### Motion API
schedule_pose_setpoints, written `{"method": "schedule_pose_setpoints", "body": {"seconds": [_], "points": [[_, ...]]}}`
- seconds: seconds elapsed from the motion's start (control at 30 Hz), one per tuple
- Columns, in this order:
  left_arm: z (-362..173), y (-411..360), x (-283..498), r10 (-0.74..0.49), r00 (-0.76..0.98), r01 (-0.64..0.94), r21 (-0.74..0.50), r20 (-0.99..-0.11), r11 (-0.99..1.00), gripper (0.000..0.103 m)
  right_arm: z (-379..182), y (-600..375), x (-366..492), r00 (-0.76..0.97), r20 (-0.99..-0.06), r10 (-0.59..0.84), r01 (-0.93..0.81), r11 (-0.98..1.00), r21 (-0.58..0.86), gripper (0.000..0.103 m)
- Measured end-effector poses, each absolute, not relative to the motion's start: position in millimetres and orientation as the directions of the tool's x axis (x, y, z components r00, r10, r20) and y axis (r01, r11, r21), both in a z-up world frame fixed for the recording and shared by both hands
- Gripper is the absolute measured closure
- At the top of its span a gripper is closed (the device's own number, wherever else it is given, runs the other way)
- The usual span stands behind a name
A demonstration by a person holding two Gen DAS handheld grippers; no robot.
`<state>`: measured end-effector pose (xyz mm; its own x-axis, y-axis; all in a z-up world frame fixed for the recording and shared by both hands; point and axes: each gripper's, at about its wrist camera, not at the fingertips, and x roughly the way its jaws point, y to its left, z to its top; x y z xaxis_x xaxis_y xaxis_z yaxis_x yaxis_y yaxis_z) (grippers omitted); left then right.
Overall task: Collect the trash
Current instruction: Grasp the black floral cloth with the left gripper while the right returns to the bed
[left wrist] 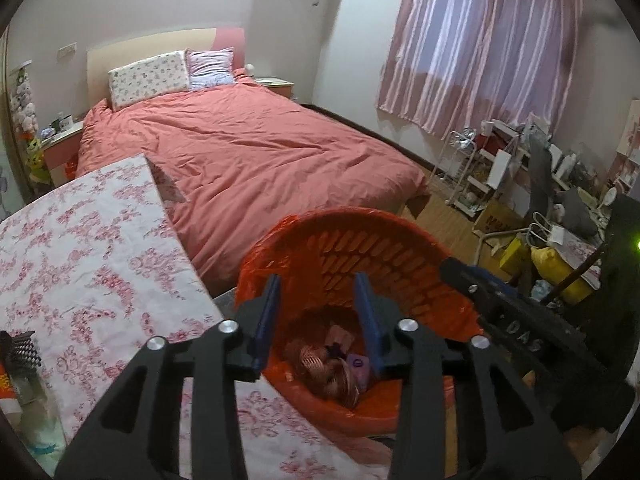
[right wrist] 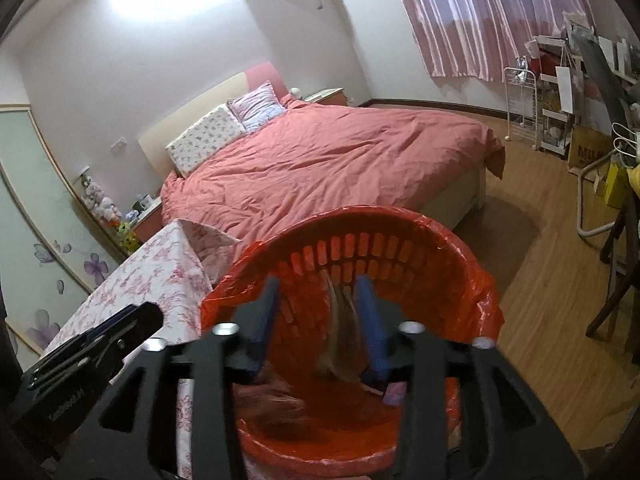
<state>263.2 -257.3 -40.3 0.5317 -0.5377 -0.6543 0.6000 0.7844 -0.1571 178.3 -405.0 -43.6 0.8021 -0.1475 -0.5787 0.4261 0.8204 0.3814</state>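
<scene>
An orange basket (left wrist: 384,248) lined with an orange plastic bag stands next to a floral-cloth table (left wrist: 92,248). At its bottom lie a doll's head with curly reddish hair (left wrist: 332,372) and a small purple piece (left wrist: 358,362). My left gripper (left wrist: 318,286) hangs open over the basket's mouth with nothing between its fingers. My right gripper (right wrist: 318,286) is open over the same basket (right wrist: 400,240). A blurred tuft of pale hair (right wrist: 342,340) is in the air beside its right finger, and the left finger stands apart from it. More brown hair (right wrist: 272,404) lies below.
A bed with a salmon cover (left wrist: 248,148) fills the room behind the basket. Wooden floor (right wrist: 552,280) opens to the right. Racks, cartons and bags (left wrist: 520,208) crowd the wall under the pink curtain (left wrist: 488,40). A dark chair (right wrist: 620,288) stands at the far right.
</scene>
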Motion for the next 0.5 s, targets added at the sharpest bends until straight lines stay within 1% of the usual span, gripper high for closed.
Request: {"method": "schedule_pose_setpoints", "body": {"seconds": [0.33, 0.5], "points": [[-40.0, -213.6, 260.5, -0.454, 0.597, 0.528, -0.103, -0.661, 0.843, 0.048, -44.4, -396.4, 178.8, 0.775, -0.613, -0.154, 0.441, 0.826, 0.351, 0.050], [-35.8, -184.6, 255.0, -0.421, 0.624, 0.490, -0.089, -0.659, 0.867, 0.047, -35.1, -378.6, 181.9, 0.777, -0.613, -0.145, 0.415, 0.850, 0.324, 0.050]]}}
